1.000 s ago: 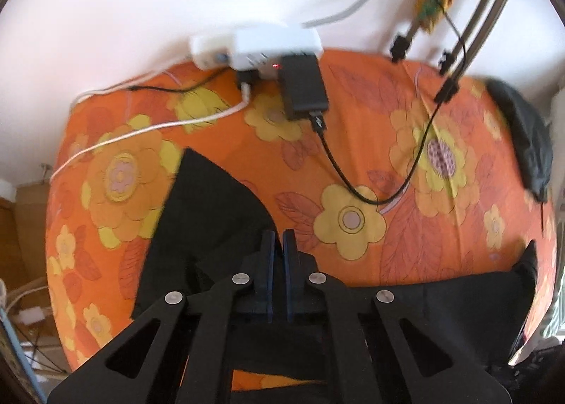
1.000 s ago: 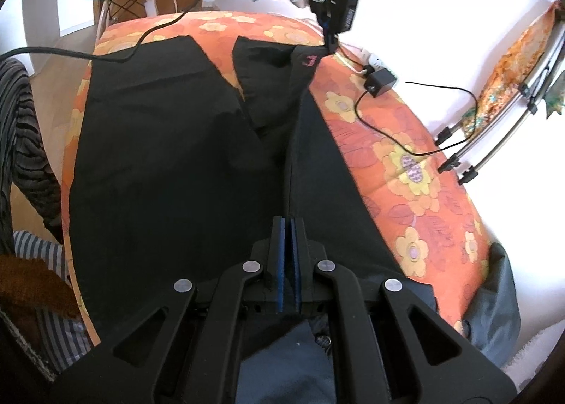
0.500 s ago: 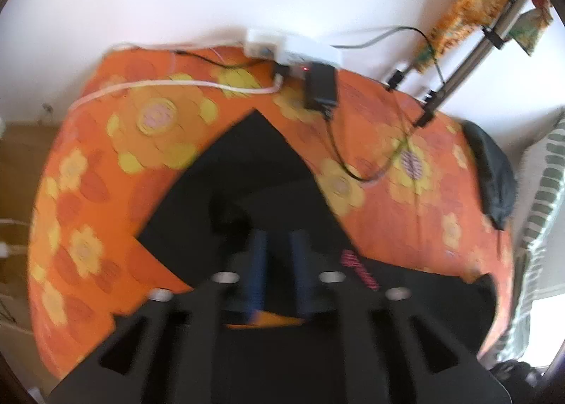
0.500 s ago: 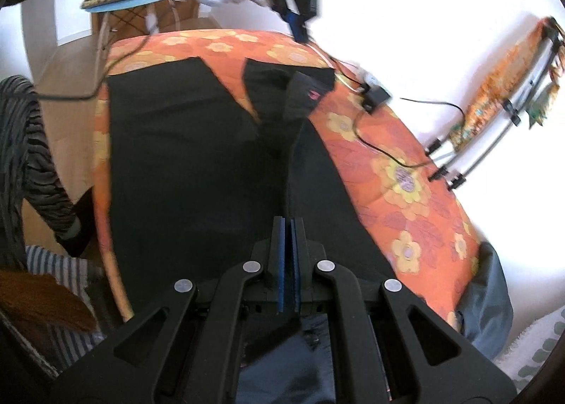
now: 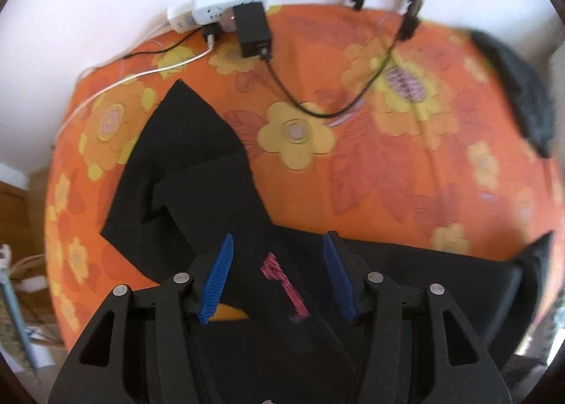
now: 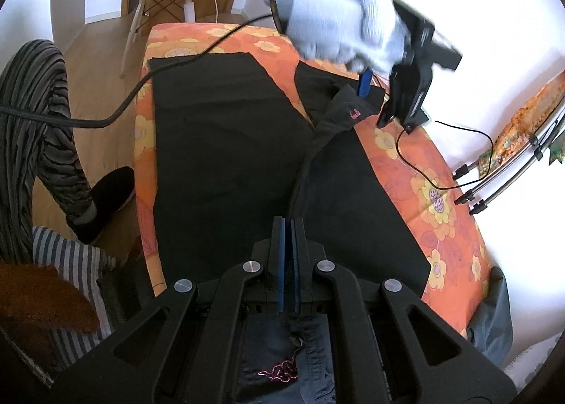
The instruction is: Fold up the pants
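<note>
Pants (image 5: 197,171), black, lie on an orange flowered cover (image 5: 388,164) in the left wrist view, filling the lower middle and running up toward ten o'clock, where a leg end is doubled over itself. The left gripper (image 5: 279,277) hangs above a fold marked with a pink logo (image 5: 282,284); its jaws are opening, the blue pads (image 5: 217,280) stand apart on either side of that fold and do not press it. At twelve o'clock a white power strip (image 5: 226,10) with a black adapter (image 5: 252,30) sits at the cover's far edge, cables trailing toward three o'clock. In the right wrist view the pants (image 6: 229,164) spread across the centre of the cover (image 6: 441,220), one leg reaching eleven o'clock, the other one o'clock. The right gripper (image 6: 289,238) is closed, its pads pinching a raised ridge of the black cloth. At one o'clock a white-gloved hand (image 6: 335,23) holds the left gripper (image 6: 374,100) just over the folded leg end.
</note>
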### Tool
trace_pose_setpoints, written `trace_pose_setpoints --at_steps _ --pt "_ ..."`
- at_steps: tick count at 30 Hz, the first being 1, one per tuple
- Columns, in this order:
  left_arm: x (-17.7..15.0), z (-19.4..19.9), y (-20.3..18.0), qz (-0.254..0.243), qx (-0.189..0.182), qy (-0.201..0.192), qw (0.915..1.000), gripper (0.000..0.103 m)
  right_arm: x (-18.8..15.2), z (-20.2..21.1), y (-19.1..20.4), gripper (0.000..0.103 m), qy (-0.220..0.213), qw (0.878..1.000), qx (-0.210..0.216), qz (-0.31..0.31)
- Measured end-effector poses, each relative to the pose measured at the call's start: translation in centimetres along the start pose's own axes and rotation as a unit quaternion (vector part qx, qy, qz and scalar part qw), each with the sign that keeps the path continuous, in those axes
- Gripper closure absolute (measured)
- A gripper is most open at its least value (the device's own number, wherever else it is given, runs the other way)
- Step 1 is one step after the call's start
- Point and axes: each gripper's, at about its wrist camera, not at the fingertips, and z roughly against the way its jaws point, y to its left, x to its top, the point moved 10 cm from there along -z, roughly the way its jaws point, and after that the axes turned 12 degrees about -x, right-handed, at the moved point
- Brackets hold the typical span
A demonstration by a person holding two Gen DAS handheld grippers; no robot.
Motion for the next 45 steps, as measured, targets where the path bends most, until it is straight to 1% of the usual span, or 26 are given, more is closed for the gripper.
trace_pose_setpoints --at_steps 3,4,5,6,7,8,9,12,16,21,24,28,30,31,33,34,37,40,43,45 --pt "0.4 -1.7 1.3 -0.013 0.067 0.019 0.9975 0.050 -0.1 0.1 -0.2 0.099 -0.006 1.000 0.004 -0.005" --pt "0.7 -2.0 1.7 -0.015 0.083 0.020 0.9962 0.050 0.0 0.1 -0.2 0.099 -0.008 1.000 0.004 -0.006" --pt "0.8 -2.2 2.0 -0.017 0.090 0.020 0.9956 0.051 0.0 0.2 -0.2 0.099 -0.009 1.000 0.005 -0.006" --pt "1.0 -2.3 2.5 -0.016 0.098 0.020 0.9949 0.053 0.0 0.2 -0.3 0.099 -0.011 1.000 0.005 -0.008" --pt "1.3 -2.3 2.8 -0.012 0.095 0.012 0.9954 0.068 0.0 0.3 -0.4 0.099 -0.013 1.000 0.006 -0.009" --pt "1.5 -2.0 3.3 -0.006 0.091 0.002 0.9958 0.080 -0.1 0.3 -0.5 0.099 -0.014 1.000 0.006 -0.011" --pt "1.7 -1.6 3.7 0.003 0.082 -0.007 0.9966 0.095 0.0 0.3 -0.5 0.099 -0.015 1.000 0.005 -0.011" --pt "2.3 0.1 4.6 0.011 0.064 -0.043 0.9970 0.099 0.1 0.3 -1.2 0.099 -0.016 1.000 0.001 -0.014" --pt "2.4 2.2 6.6 0.041 0.038 -0.075 0.9956 0.100 0.2 0.4 -2.1 0.099 -0.015 1.000 -0.007 -0.022" --pt "0.6 4.7 8.6 0.081 -0.003 -0.111 0.9905 0.100 0.4 1.0 -3.2 0.099 -0.011 0.999 -0.023 -0.025" --pt "-1.7 6.3 9.5 0.114 -0.033 -0.133 0.9840 0.100 0.3 1.3 -3.7 0.100 -0.008 0.999 -0.033 -0.022" --pt "-4.5 8.4 10.0 0.139 -0.064 -0.167 0.9740 0.100 0.1 1.9 -4.5 0.100 -0.004 0.999 -0.051 -0.018" --pt "-6.2 9.3 10.1 0.152 -0.081 -0.183 0.9680 0.100 0.0 2.4 -4.8 0.100 -0.002 0.998 -0.056 -0.021" --pt "-7.5 9.6 10.3 0.163 -0.093 -0.191 0.9634 0.100 -0.1 2.7 -5.0 0.100 0.000 0.998 -0.057 -0.023" --pt "-9.5 10.0 10.4 0.177 -0.110 -0.198 0.9577 0.100 -0.3 3.2 -5.0 0.100 0.002 0.998 -0.057 -0.025" --pt "-10.6 10.1 10.4 0.182 -0.113 -0.202 0.9557 0.100 -0.5 3.5 -4.8 0.100 0.003 0.998 -0.056 -0.025" --pt "-13.8 10.2 10.0 0.187 -0.122 -0.205 0.9529 0.100 -1.1 4.4 -3.9 0.100 0.012 0.998 -0.052 -0.015" --pt "-17.3 9.8 9.5 0.201 -0.138 -0.204 0.9482 0.100 -2.1 5.0 -2.8 0.100 0.025 0.999 -0.038 -0.015" --pt "-19.9 9.1 8.8 0.206 -0.144 -0.196 0.9478 0.100 -3.4 5.1 -1.6 0.100 0.042 0.999 -0.026 -0.011" --pt "-21.6 8.3 8.3 0.201 -0.142 -0.186 0.9513 0.100 -4.6 4.9 -0.5 0.100 0.057 0.998 -0.016 -0.004"
